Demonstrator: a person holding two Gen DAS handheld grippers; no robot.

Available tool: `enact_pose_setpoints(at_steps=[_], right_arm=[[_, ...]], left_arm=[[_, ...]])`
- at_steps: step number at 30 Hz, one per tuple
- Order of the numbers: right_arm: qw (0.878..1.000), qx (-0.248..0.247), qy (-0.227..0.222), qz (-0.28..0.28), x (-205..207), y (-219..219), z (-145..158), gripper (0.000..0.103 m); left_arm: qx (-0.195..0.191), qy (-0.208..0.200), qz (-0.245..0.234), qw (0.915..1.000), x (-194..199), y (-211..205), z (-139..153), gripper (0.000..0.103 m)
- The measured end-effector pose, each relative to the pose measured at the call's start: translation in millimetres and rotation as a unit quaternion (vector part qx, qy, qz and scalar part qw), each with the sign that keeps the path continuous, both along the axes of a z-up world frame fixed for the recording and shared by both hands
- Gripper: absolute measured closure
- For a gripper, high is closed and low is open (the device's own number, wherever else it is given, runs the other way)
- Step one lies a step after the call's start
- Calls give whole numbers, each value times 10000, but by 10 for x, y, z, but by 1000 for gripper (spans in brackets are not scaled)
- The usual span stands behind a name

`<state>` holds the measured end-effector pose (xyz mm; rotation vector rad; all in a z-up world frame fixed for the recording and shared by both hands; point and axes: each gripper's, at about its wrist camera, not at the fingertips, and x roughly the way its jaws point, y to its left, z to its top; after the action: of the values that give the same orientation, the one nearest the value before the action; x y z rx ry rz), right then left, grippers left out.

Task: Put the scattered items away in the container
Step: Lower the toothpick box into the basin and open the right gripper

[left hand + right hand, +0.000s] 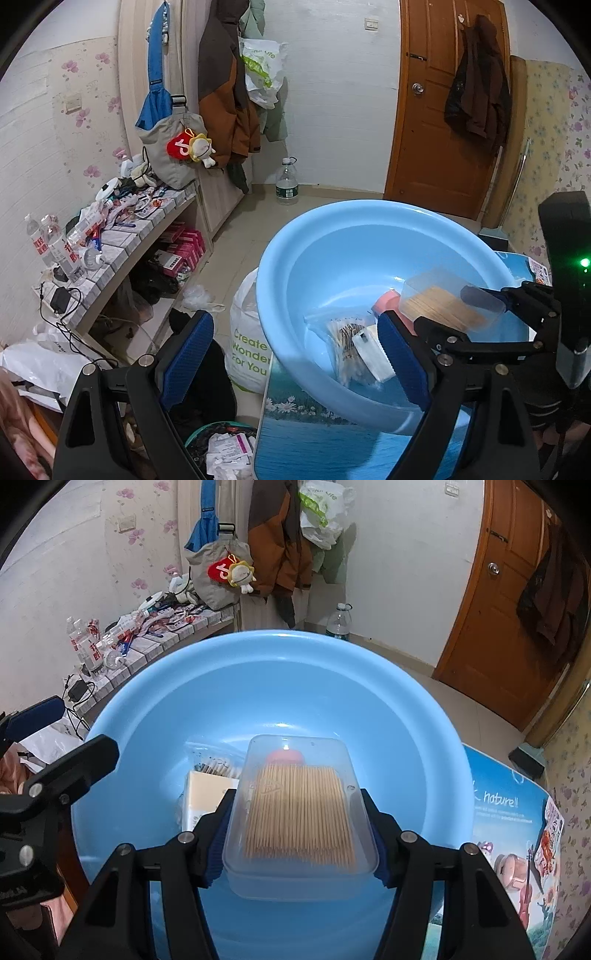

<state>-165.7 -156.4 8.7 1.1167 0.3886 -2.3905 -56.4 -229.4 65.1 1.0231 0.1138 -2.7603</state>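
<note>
A light blue basin [258,686] stands on a blue printed tabletop [506,812]. My right gripper [299,823] is shut on a clear plastic box of toothpicks [299,812] and holds it above the inside of the basin. On the basin floor lie a white box [207,790], a clear bag of cotton swabs [214,764] and a pink item [284,755]. In the left wrist view the basin [332,251] has the toothpick box [443,302] over it in the right gripper [450,310]. My left gripper [295,354] is open and empty, straddling the basin's near-left rim.
A tiled shelf [122,247] at the left holds bottles, packets and a charger. A white printed bag [247,347] and a lined bin [221,443] stand on the floor beside the table. A water bottle [287,181] stands by the far wall near a wooden door [436,129].
</note>
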Motion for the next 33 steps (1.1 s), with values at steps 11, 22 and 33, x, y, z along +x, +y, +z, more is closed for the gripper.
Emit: enact_pose_setpoints(at_steps=[11, 22, 33], right_arm=[[9993, 360, -8, 46, -17, -87, -68, 40], [9997, 251, 14, 50, -10, -55, -59, 28], [9988, -311, 365, -63, 71, 125, 172, 14]], left_arm=[[6, -41, -23, 10000, -7, 12, -21, 13], [10, -32, -37, 10000, 6, 24, -15, 13], [23, 30, 12, 10000, 75, 55, 102, 11]])
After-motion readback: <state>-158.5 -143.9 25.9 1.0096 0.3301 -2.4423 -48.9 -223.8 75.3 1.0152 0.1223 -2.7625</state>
